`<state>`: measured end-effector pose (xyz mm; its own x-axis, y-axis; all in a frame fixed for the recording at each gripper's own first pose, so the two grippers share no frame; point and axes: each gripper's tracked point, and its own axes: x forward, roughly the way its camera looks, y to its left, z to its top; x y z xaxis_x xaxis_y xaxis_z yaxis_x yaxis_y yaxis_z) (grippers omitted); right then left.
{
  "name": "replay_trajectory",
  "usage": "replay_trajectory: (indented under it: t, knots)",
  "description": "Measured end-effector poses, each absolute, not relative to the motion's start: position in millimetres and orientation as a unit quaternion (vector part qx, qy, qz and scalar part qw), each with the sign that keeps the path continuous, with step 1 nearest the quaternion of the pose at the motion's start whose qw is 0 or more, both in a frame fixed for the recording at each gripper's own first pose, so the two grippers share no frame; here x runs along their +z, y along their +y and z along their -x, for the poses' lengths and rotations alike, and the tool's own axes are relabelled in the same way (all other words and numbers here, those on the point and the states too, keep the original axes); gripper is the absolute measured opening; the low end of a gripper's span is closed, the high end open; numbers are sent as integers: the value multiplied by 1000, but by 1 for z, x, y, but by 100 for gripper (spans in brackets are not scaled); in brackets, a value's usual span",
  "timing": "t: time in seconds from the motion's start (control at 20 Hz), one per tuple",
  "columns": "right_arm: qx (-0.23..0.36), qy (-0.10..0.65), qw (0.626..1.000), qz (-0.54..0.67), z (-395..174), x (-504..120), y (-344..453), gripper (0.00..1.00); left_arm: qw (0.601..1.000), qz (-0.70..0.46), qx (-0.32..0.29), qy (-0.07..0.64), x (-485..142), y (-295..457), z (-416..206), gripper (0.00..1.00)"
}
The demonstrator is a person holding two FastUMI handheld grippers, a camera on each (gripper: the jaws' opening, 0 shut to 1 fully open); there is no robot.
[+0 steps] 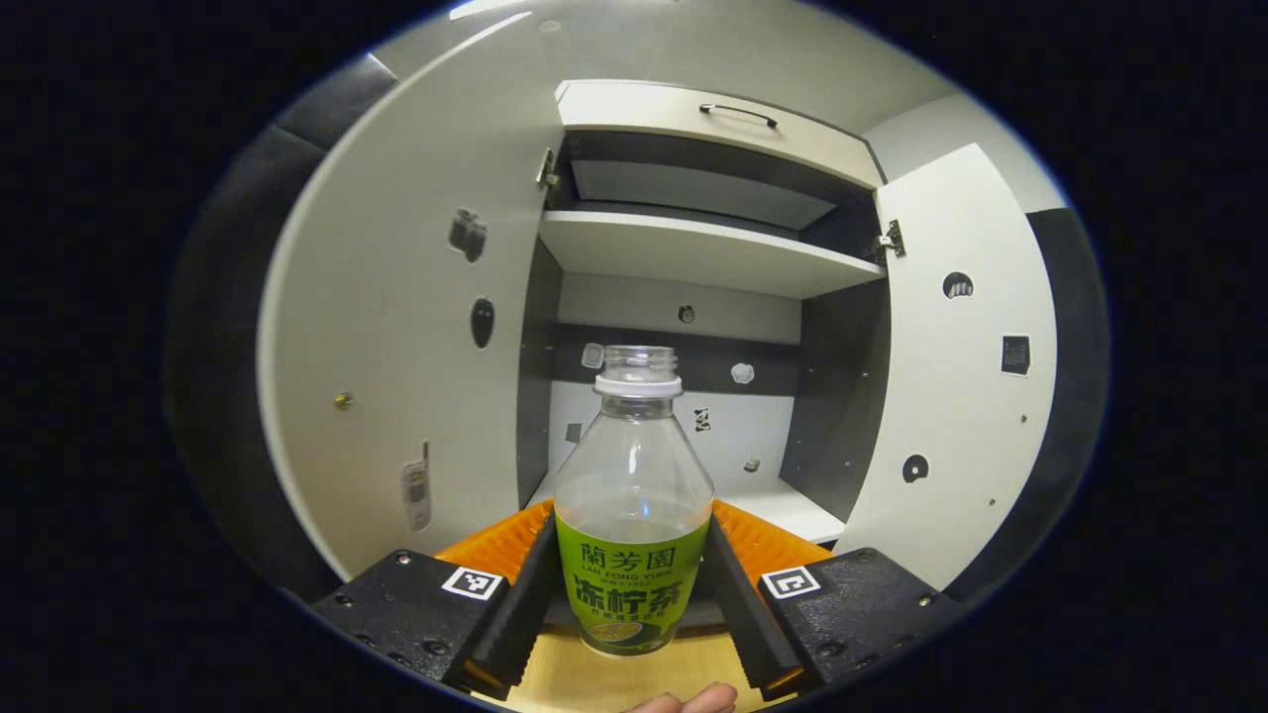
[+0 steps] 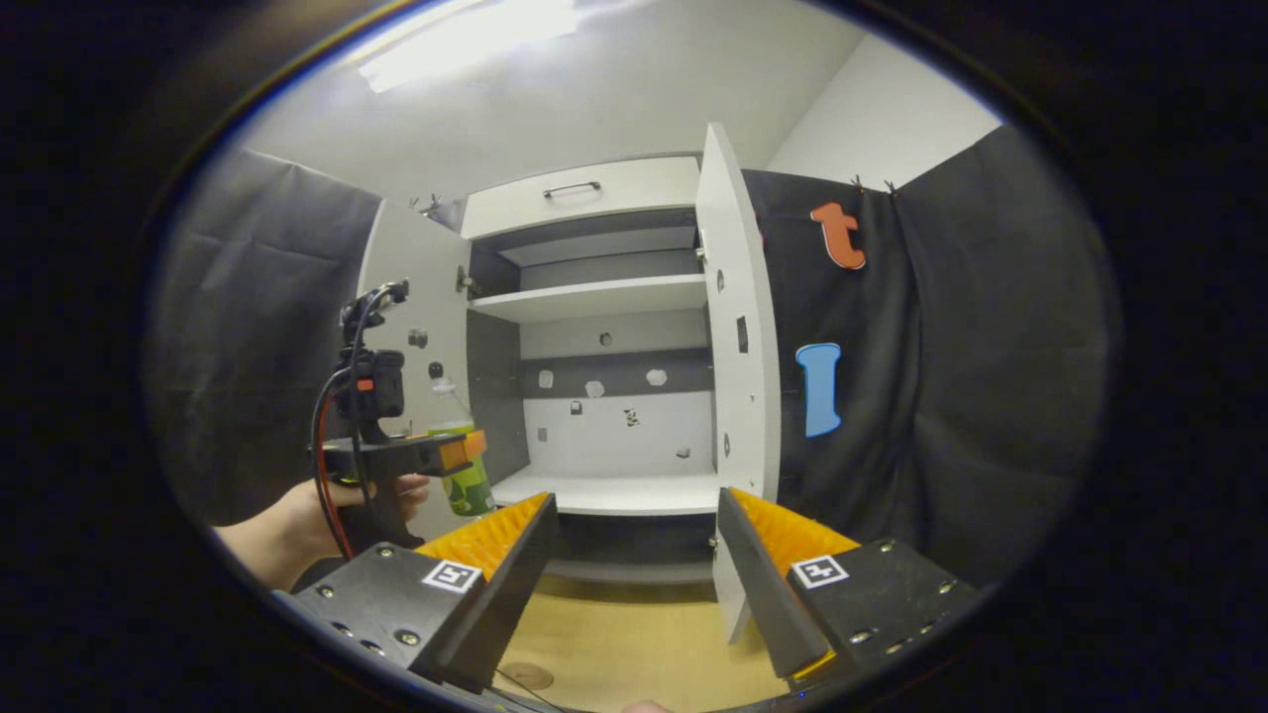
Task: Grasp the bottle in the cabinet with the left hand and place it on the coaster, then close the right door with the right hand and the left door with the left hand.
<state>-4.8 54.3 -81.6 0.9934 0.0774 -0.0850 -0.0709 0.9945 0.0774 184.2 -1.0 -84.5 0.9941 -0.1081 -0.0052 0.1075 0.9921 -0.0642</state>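
Note:
A clear bottle (image 1: 632, 495) with a green label and a white neck ring stands upright between the fingers of my left gripper (image 1: 632, 555), which is shut on its labelled body. It hangs just above the wooden tabletop (image 1: 584, 683), in front of the open cabinet (image 1: 693, 253). In the right gripper view the same left gripper (image 2: 461, 451), held by a hand, carries the bottle (image 2: 466, 485) beside the left door (image 2: 411, 297). My right gripper (image 2: 636, 505) is open and holds nothing, facing the cabinet's lower compartment. A small round disc (image 2: 525, 676), apparently the coaster, lies on the table near it.
Both cabinet doors stand open: the left door (image 1: 396, 327) swung wide, the right door (image 1: 961, 366) (image 2: 738, 347) edge-on to my right gripper. A closed drawer with a handle (image 1: 738, 114) tops the cabinet. Black cloth hangs on both sides.

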Motion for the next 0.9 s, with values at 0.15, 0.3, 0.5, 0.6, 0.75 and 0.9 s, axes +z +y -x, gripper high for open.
replay_trajectory:
  t: [0.15, 0.3, 0.5, 0.6, 0.75, 0.9]
  knots:
    - [45, 43, 997, -45, 22, -85, 54, 98, 998, 30, -51, 16, -105, 4, -147, 81]
    - [52, 44, 997, -46, 31, -84, 58, 98, 998, 23, -42, 28, -132, 9, -123, 78]
    - [59, 30, 997, -50, 26, -75, 67, 96, 998, 38, -44, 21, -167, 2, -103, 81]
    - [68, 17, 996, -54, 22, -72, 76, 98, 998, 36, -49, 10, -188, -2, -98, 81]
    - [64, 21, 996, -51, 14, -77, 81, 98, 997, 38, -60, -5, -226, -7, -93, 81]
    - [63, 28, 996, -51, 4, -80, 89, 98, 996, 19, -89, 22, -288, -21, -86, 81]
